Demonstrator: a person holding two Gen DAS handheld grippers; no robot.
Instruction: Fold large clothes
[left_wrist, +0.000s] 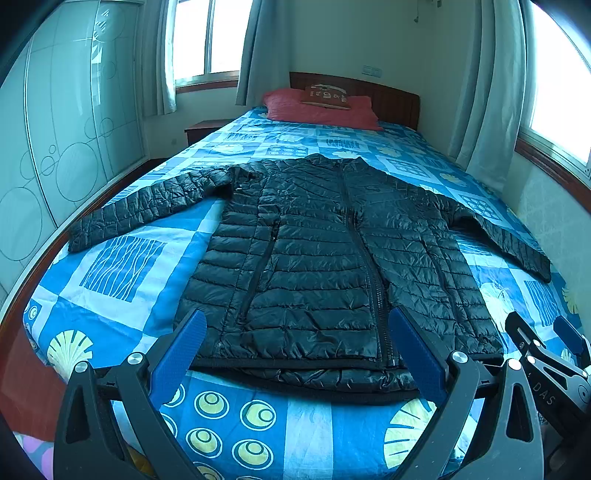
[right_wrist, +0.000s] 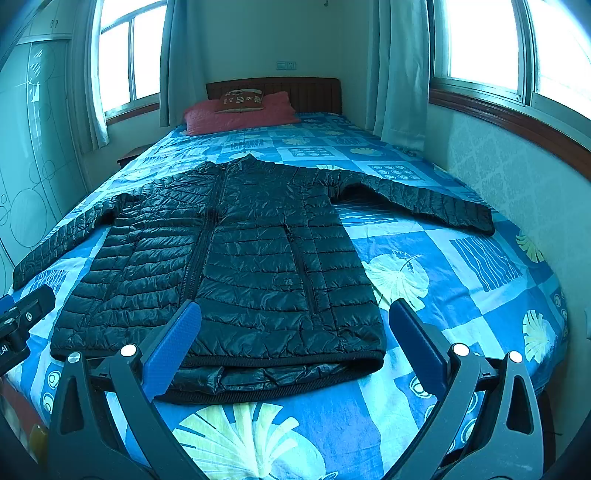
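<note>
A black quilted puffer jacket (left_wrist: 325, 258) lies flat, zipped, front up on the bed, both sleeves spread out to the sides; it also shows in the right wrist view (right_wrist: 236, 266). My left gripper (left_wrist: 297, 347) is open and empty, hovering above the jacket's hem. My right gripper (right_wrist: 295, 341) is open and empty, above the hem's right corner. The right gripper shows at the right edge of the left wrist view (left_wrist: 546, 350). The left gripper shows at the left edge of the right wrist view (right_wrist: 22, 317).
The bed (left_wrist: 122, 266) has a blue patterned cover. A red pillow (left_wrist: 321, 109) and a small brown cushion (left_wrist: 327, 96) lie by the wooden headboard (left_wrist: 391, 99). A wardrobe (left_wrist: 66, 129) stands left, a wall and windows (right_wrist: 517, 166) right. A nightstand (left_wrist: 201, 129) stands beside the bed.
</note>
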